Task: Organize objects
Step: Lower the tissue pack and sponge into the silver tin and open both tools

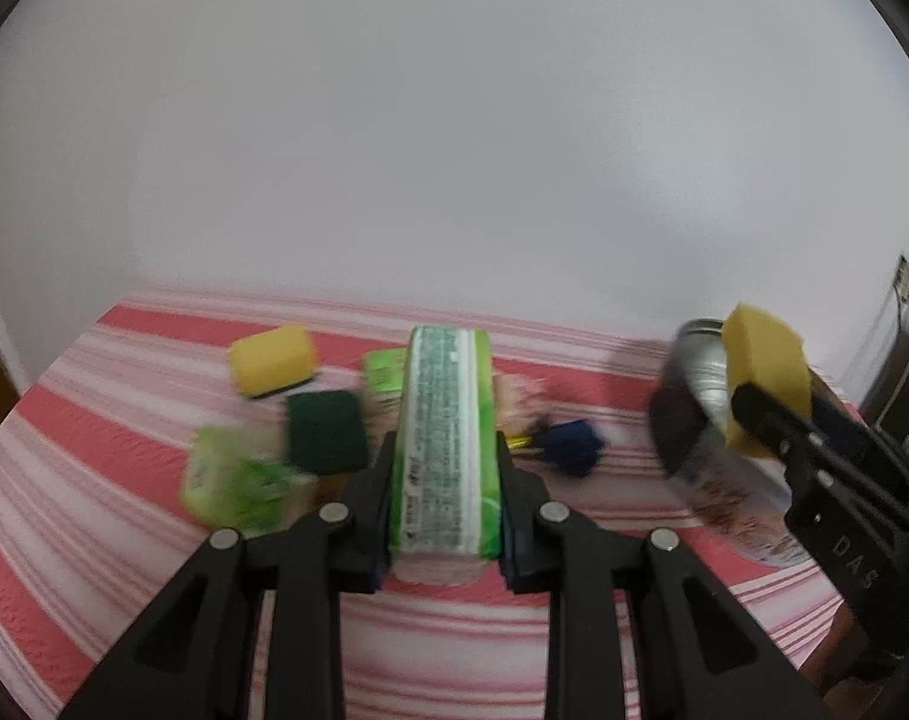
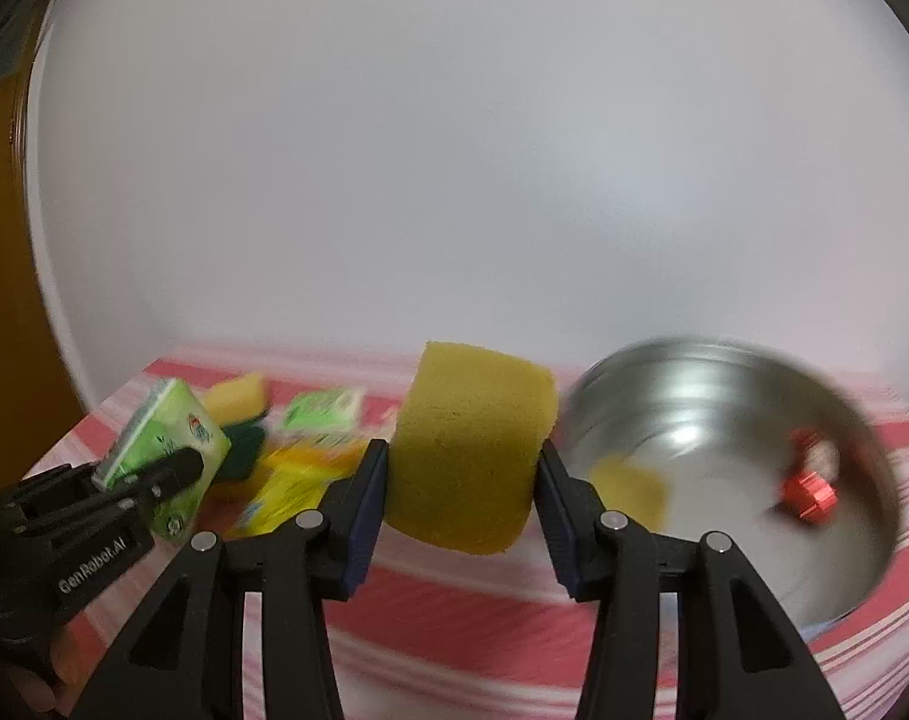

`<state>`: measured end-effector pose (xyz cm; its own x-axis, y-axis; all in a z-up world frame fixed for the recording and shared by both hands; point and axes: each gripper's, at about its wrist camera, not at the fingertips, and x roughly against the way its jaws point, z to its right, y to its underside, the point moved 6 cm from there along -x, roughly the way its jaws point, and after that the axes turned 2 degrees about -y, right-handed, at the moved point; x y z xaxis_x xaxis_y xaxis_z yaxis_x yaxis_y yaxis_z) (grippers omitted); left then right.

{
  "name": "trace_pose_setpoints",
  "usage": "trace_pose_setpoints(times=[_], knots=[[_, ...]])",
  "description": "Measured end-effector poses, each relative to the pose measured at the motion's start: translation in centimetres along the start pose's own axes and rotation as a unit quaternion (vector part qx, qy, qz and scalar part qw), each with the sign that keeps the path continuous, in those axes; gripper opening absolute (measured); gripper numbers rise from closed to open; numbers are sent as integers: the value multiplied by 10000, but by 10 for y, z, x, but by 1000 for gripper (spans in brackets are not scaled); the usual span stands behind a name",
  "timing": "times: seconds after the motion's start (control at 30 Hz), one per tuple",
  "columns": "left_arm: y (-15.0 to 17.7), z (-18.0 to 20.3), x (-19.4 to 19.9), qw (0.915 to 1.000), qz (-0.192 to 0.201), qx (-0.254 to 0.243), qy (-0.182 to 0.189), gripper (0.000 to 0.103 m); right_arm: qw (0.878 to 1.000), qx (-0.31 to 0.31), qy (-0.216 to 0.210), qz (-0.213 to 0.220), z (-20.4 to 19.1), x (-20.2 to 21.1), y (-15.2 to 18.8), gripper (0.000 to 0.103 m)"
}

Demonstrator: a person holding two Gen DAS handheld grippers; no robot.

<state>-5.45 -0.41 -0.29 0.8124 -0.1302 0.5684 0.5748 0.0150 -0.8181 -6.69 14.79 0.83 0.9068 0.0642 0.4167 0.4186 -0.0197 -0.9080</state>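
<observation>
A: What do the left tongs (image 1: pixel 444 501) hold?
B: They clamp a green soap pack (image 1: pixel 446 444), lifted above the striped surface (image 1: pixel 124 360).
A: And the right tongs (image 2: pixel 461 483)?
B: Their pads squeeze a yellow sponge (image 2: pixel 472 450), in the air beside the steel bowl (image 2: pixel 724 396).
A: Further out?
B: Another yellow sponge (image 1: pixel 271 360), a dark green pad (image 1: pixel 327 432) and more green packs (image 1: pixel 235 480) lie on the stripes; something red (image 2: pixel 808 495) sits in the bowl.

The left gripper (image 1: pixel 445 495) and the right gripper (image 2: pixel 463 483) are built of matte black plastic. Triangular cut-outs are seen in the finger arms, round silver pins at the joints, and dark blue pads inside the tips. "GenRobot.AI" is printed in white on one body.
</observation>
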Motion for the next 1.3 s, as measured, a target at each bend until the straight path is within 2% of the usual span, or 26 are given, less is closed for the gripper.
trace_pose_setpoints(times=[0.1, 0.4, 0.67, 0.97, 1.3], knots=[[-5, 31, -4, 9997, 46, -155, 159, 25, 9996, -6, 264, 135, 25, 6, -5, 50], [-13, 123, -22, 9966, 158, -559, 582, 25, 9960, -355, 808, 143, 102, 13, -3, 50], [-9, 175, -43, 9937, 66, -840, 738, 25, 9920, -546, 1136, 27, 151, 8, 1, 50], [-7, 212, -61, 9916, 8, -1034, 777, 25, 9889, -608, 1356, -100, 193, 6, 2, 50], [-3, 229, -88, 9899, -144, -1160, 797, 25, 9847, -829, 1516, -230, 220, 0, 2, 50]])
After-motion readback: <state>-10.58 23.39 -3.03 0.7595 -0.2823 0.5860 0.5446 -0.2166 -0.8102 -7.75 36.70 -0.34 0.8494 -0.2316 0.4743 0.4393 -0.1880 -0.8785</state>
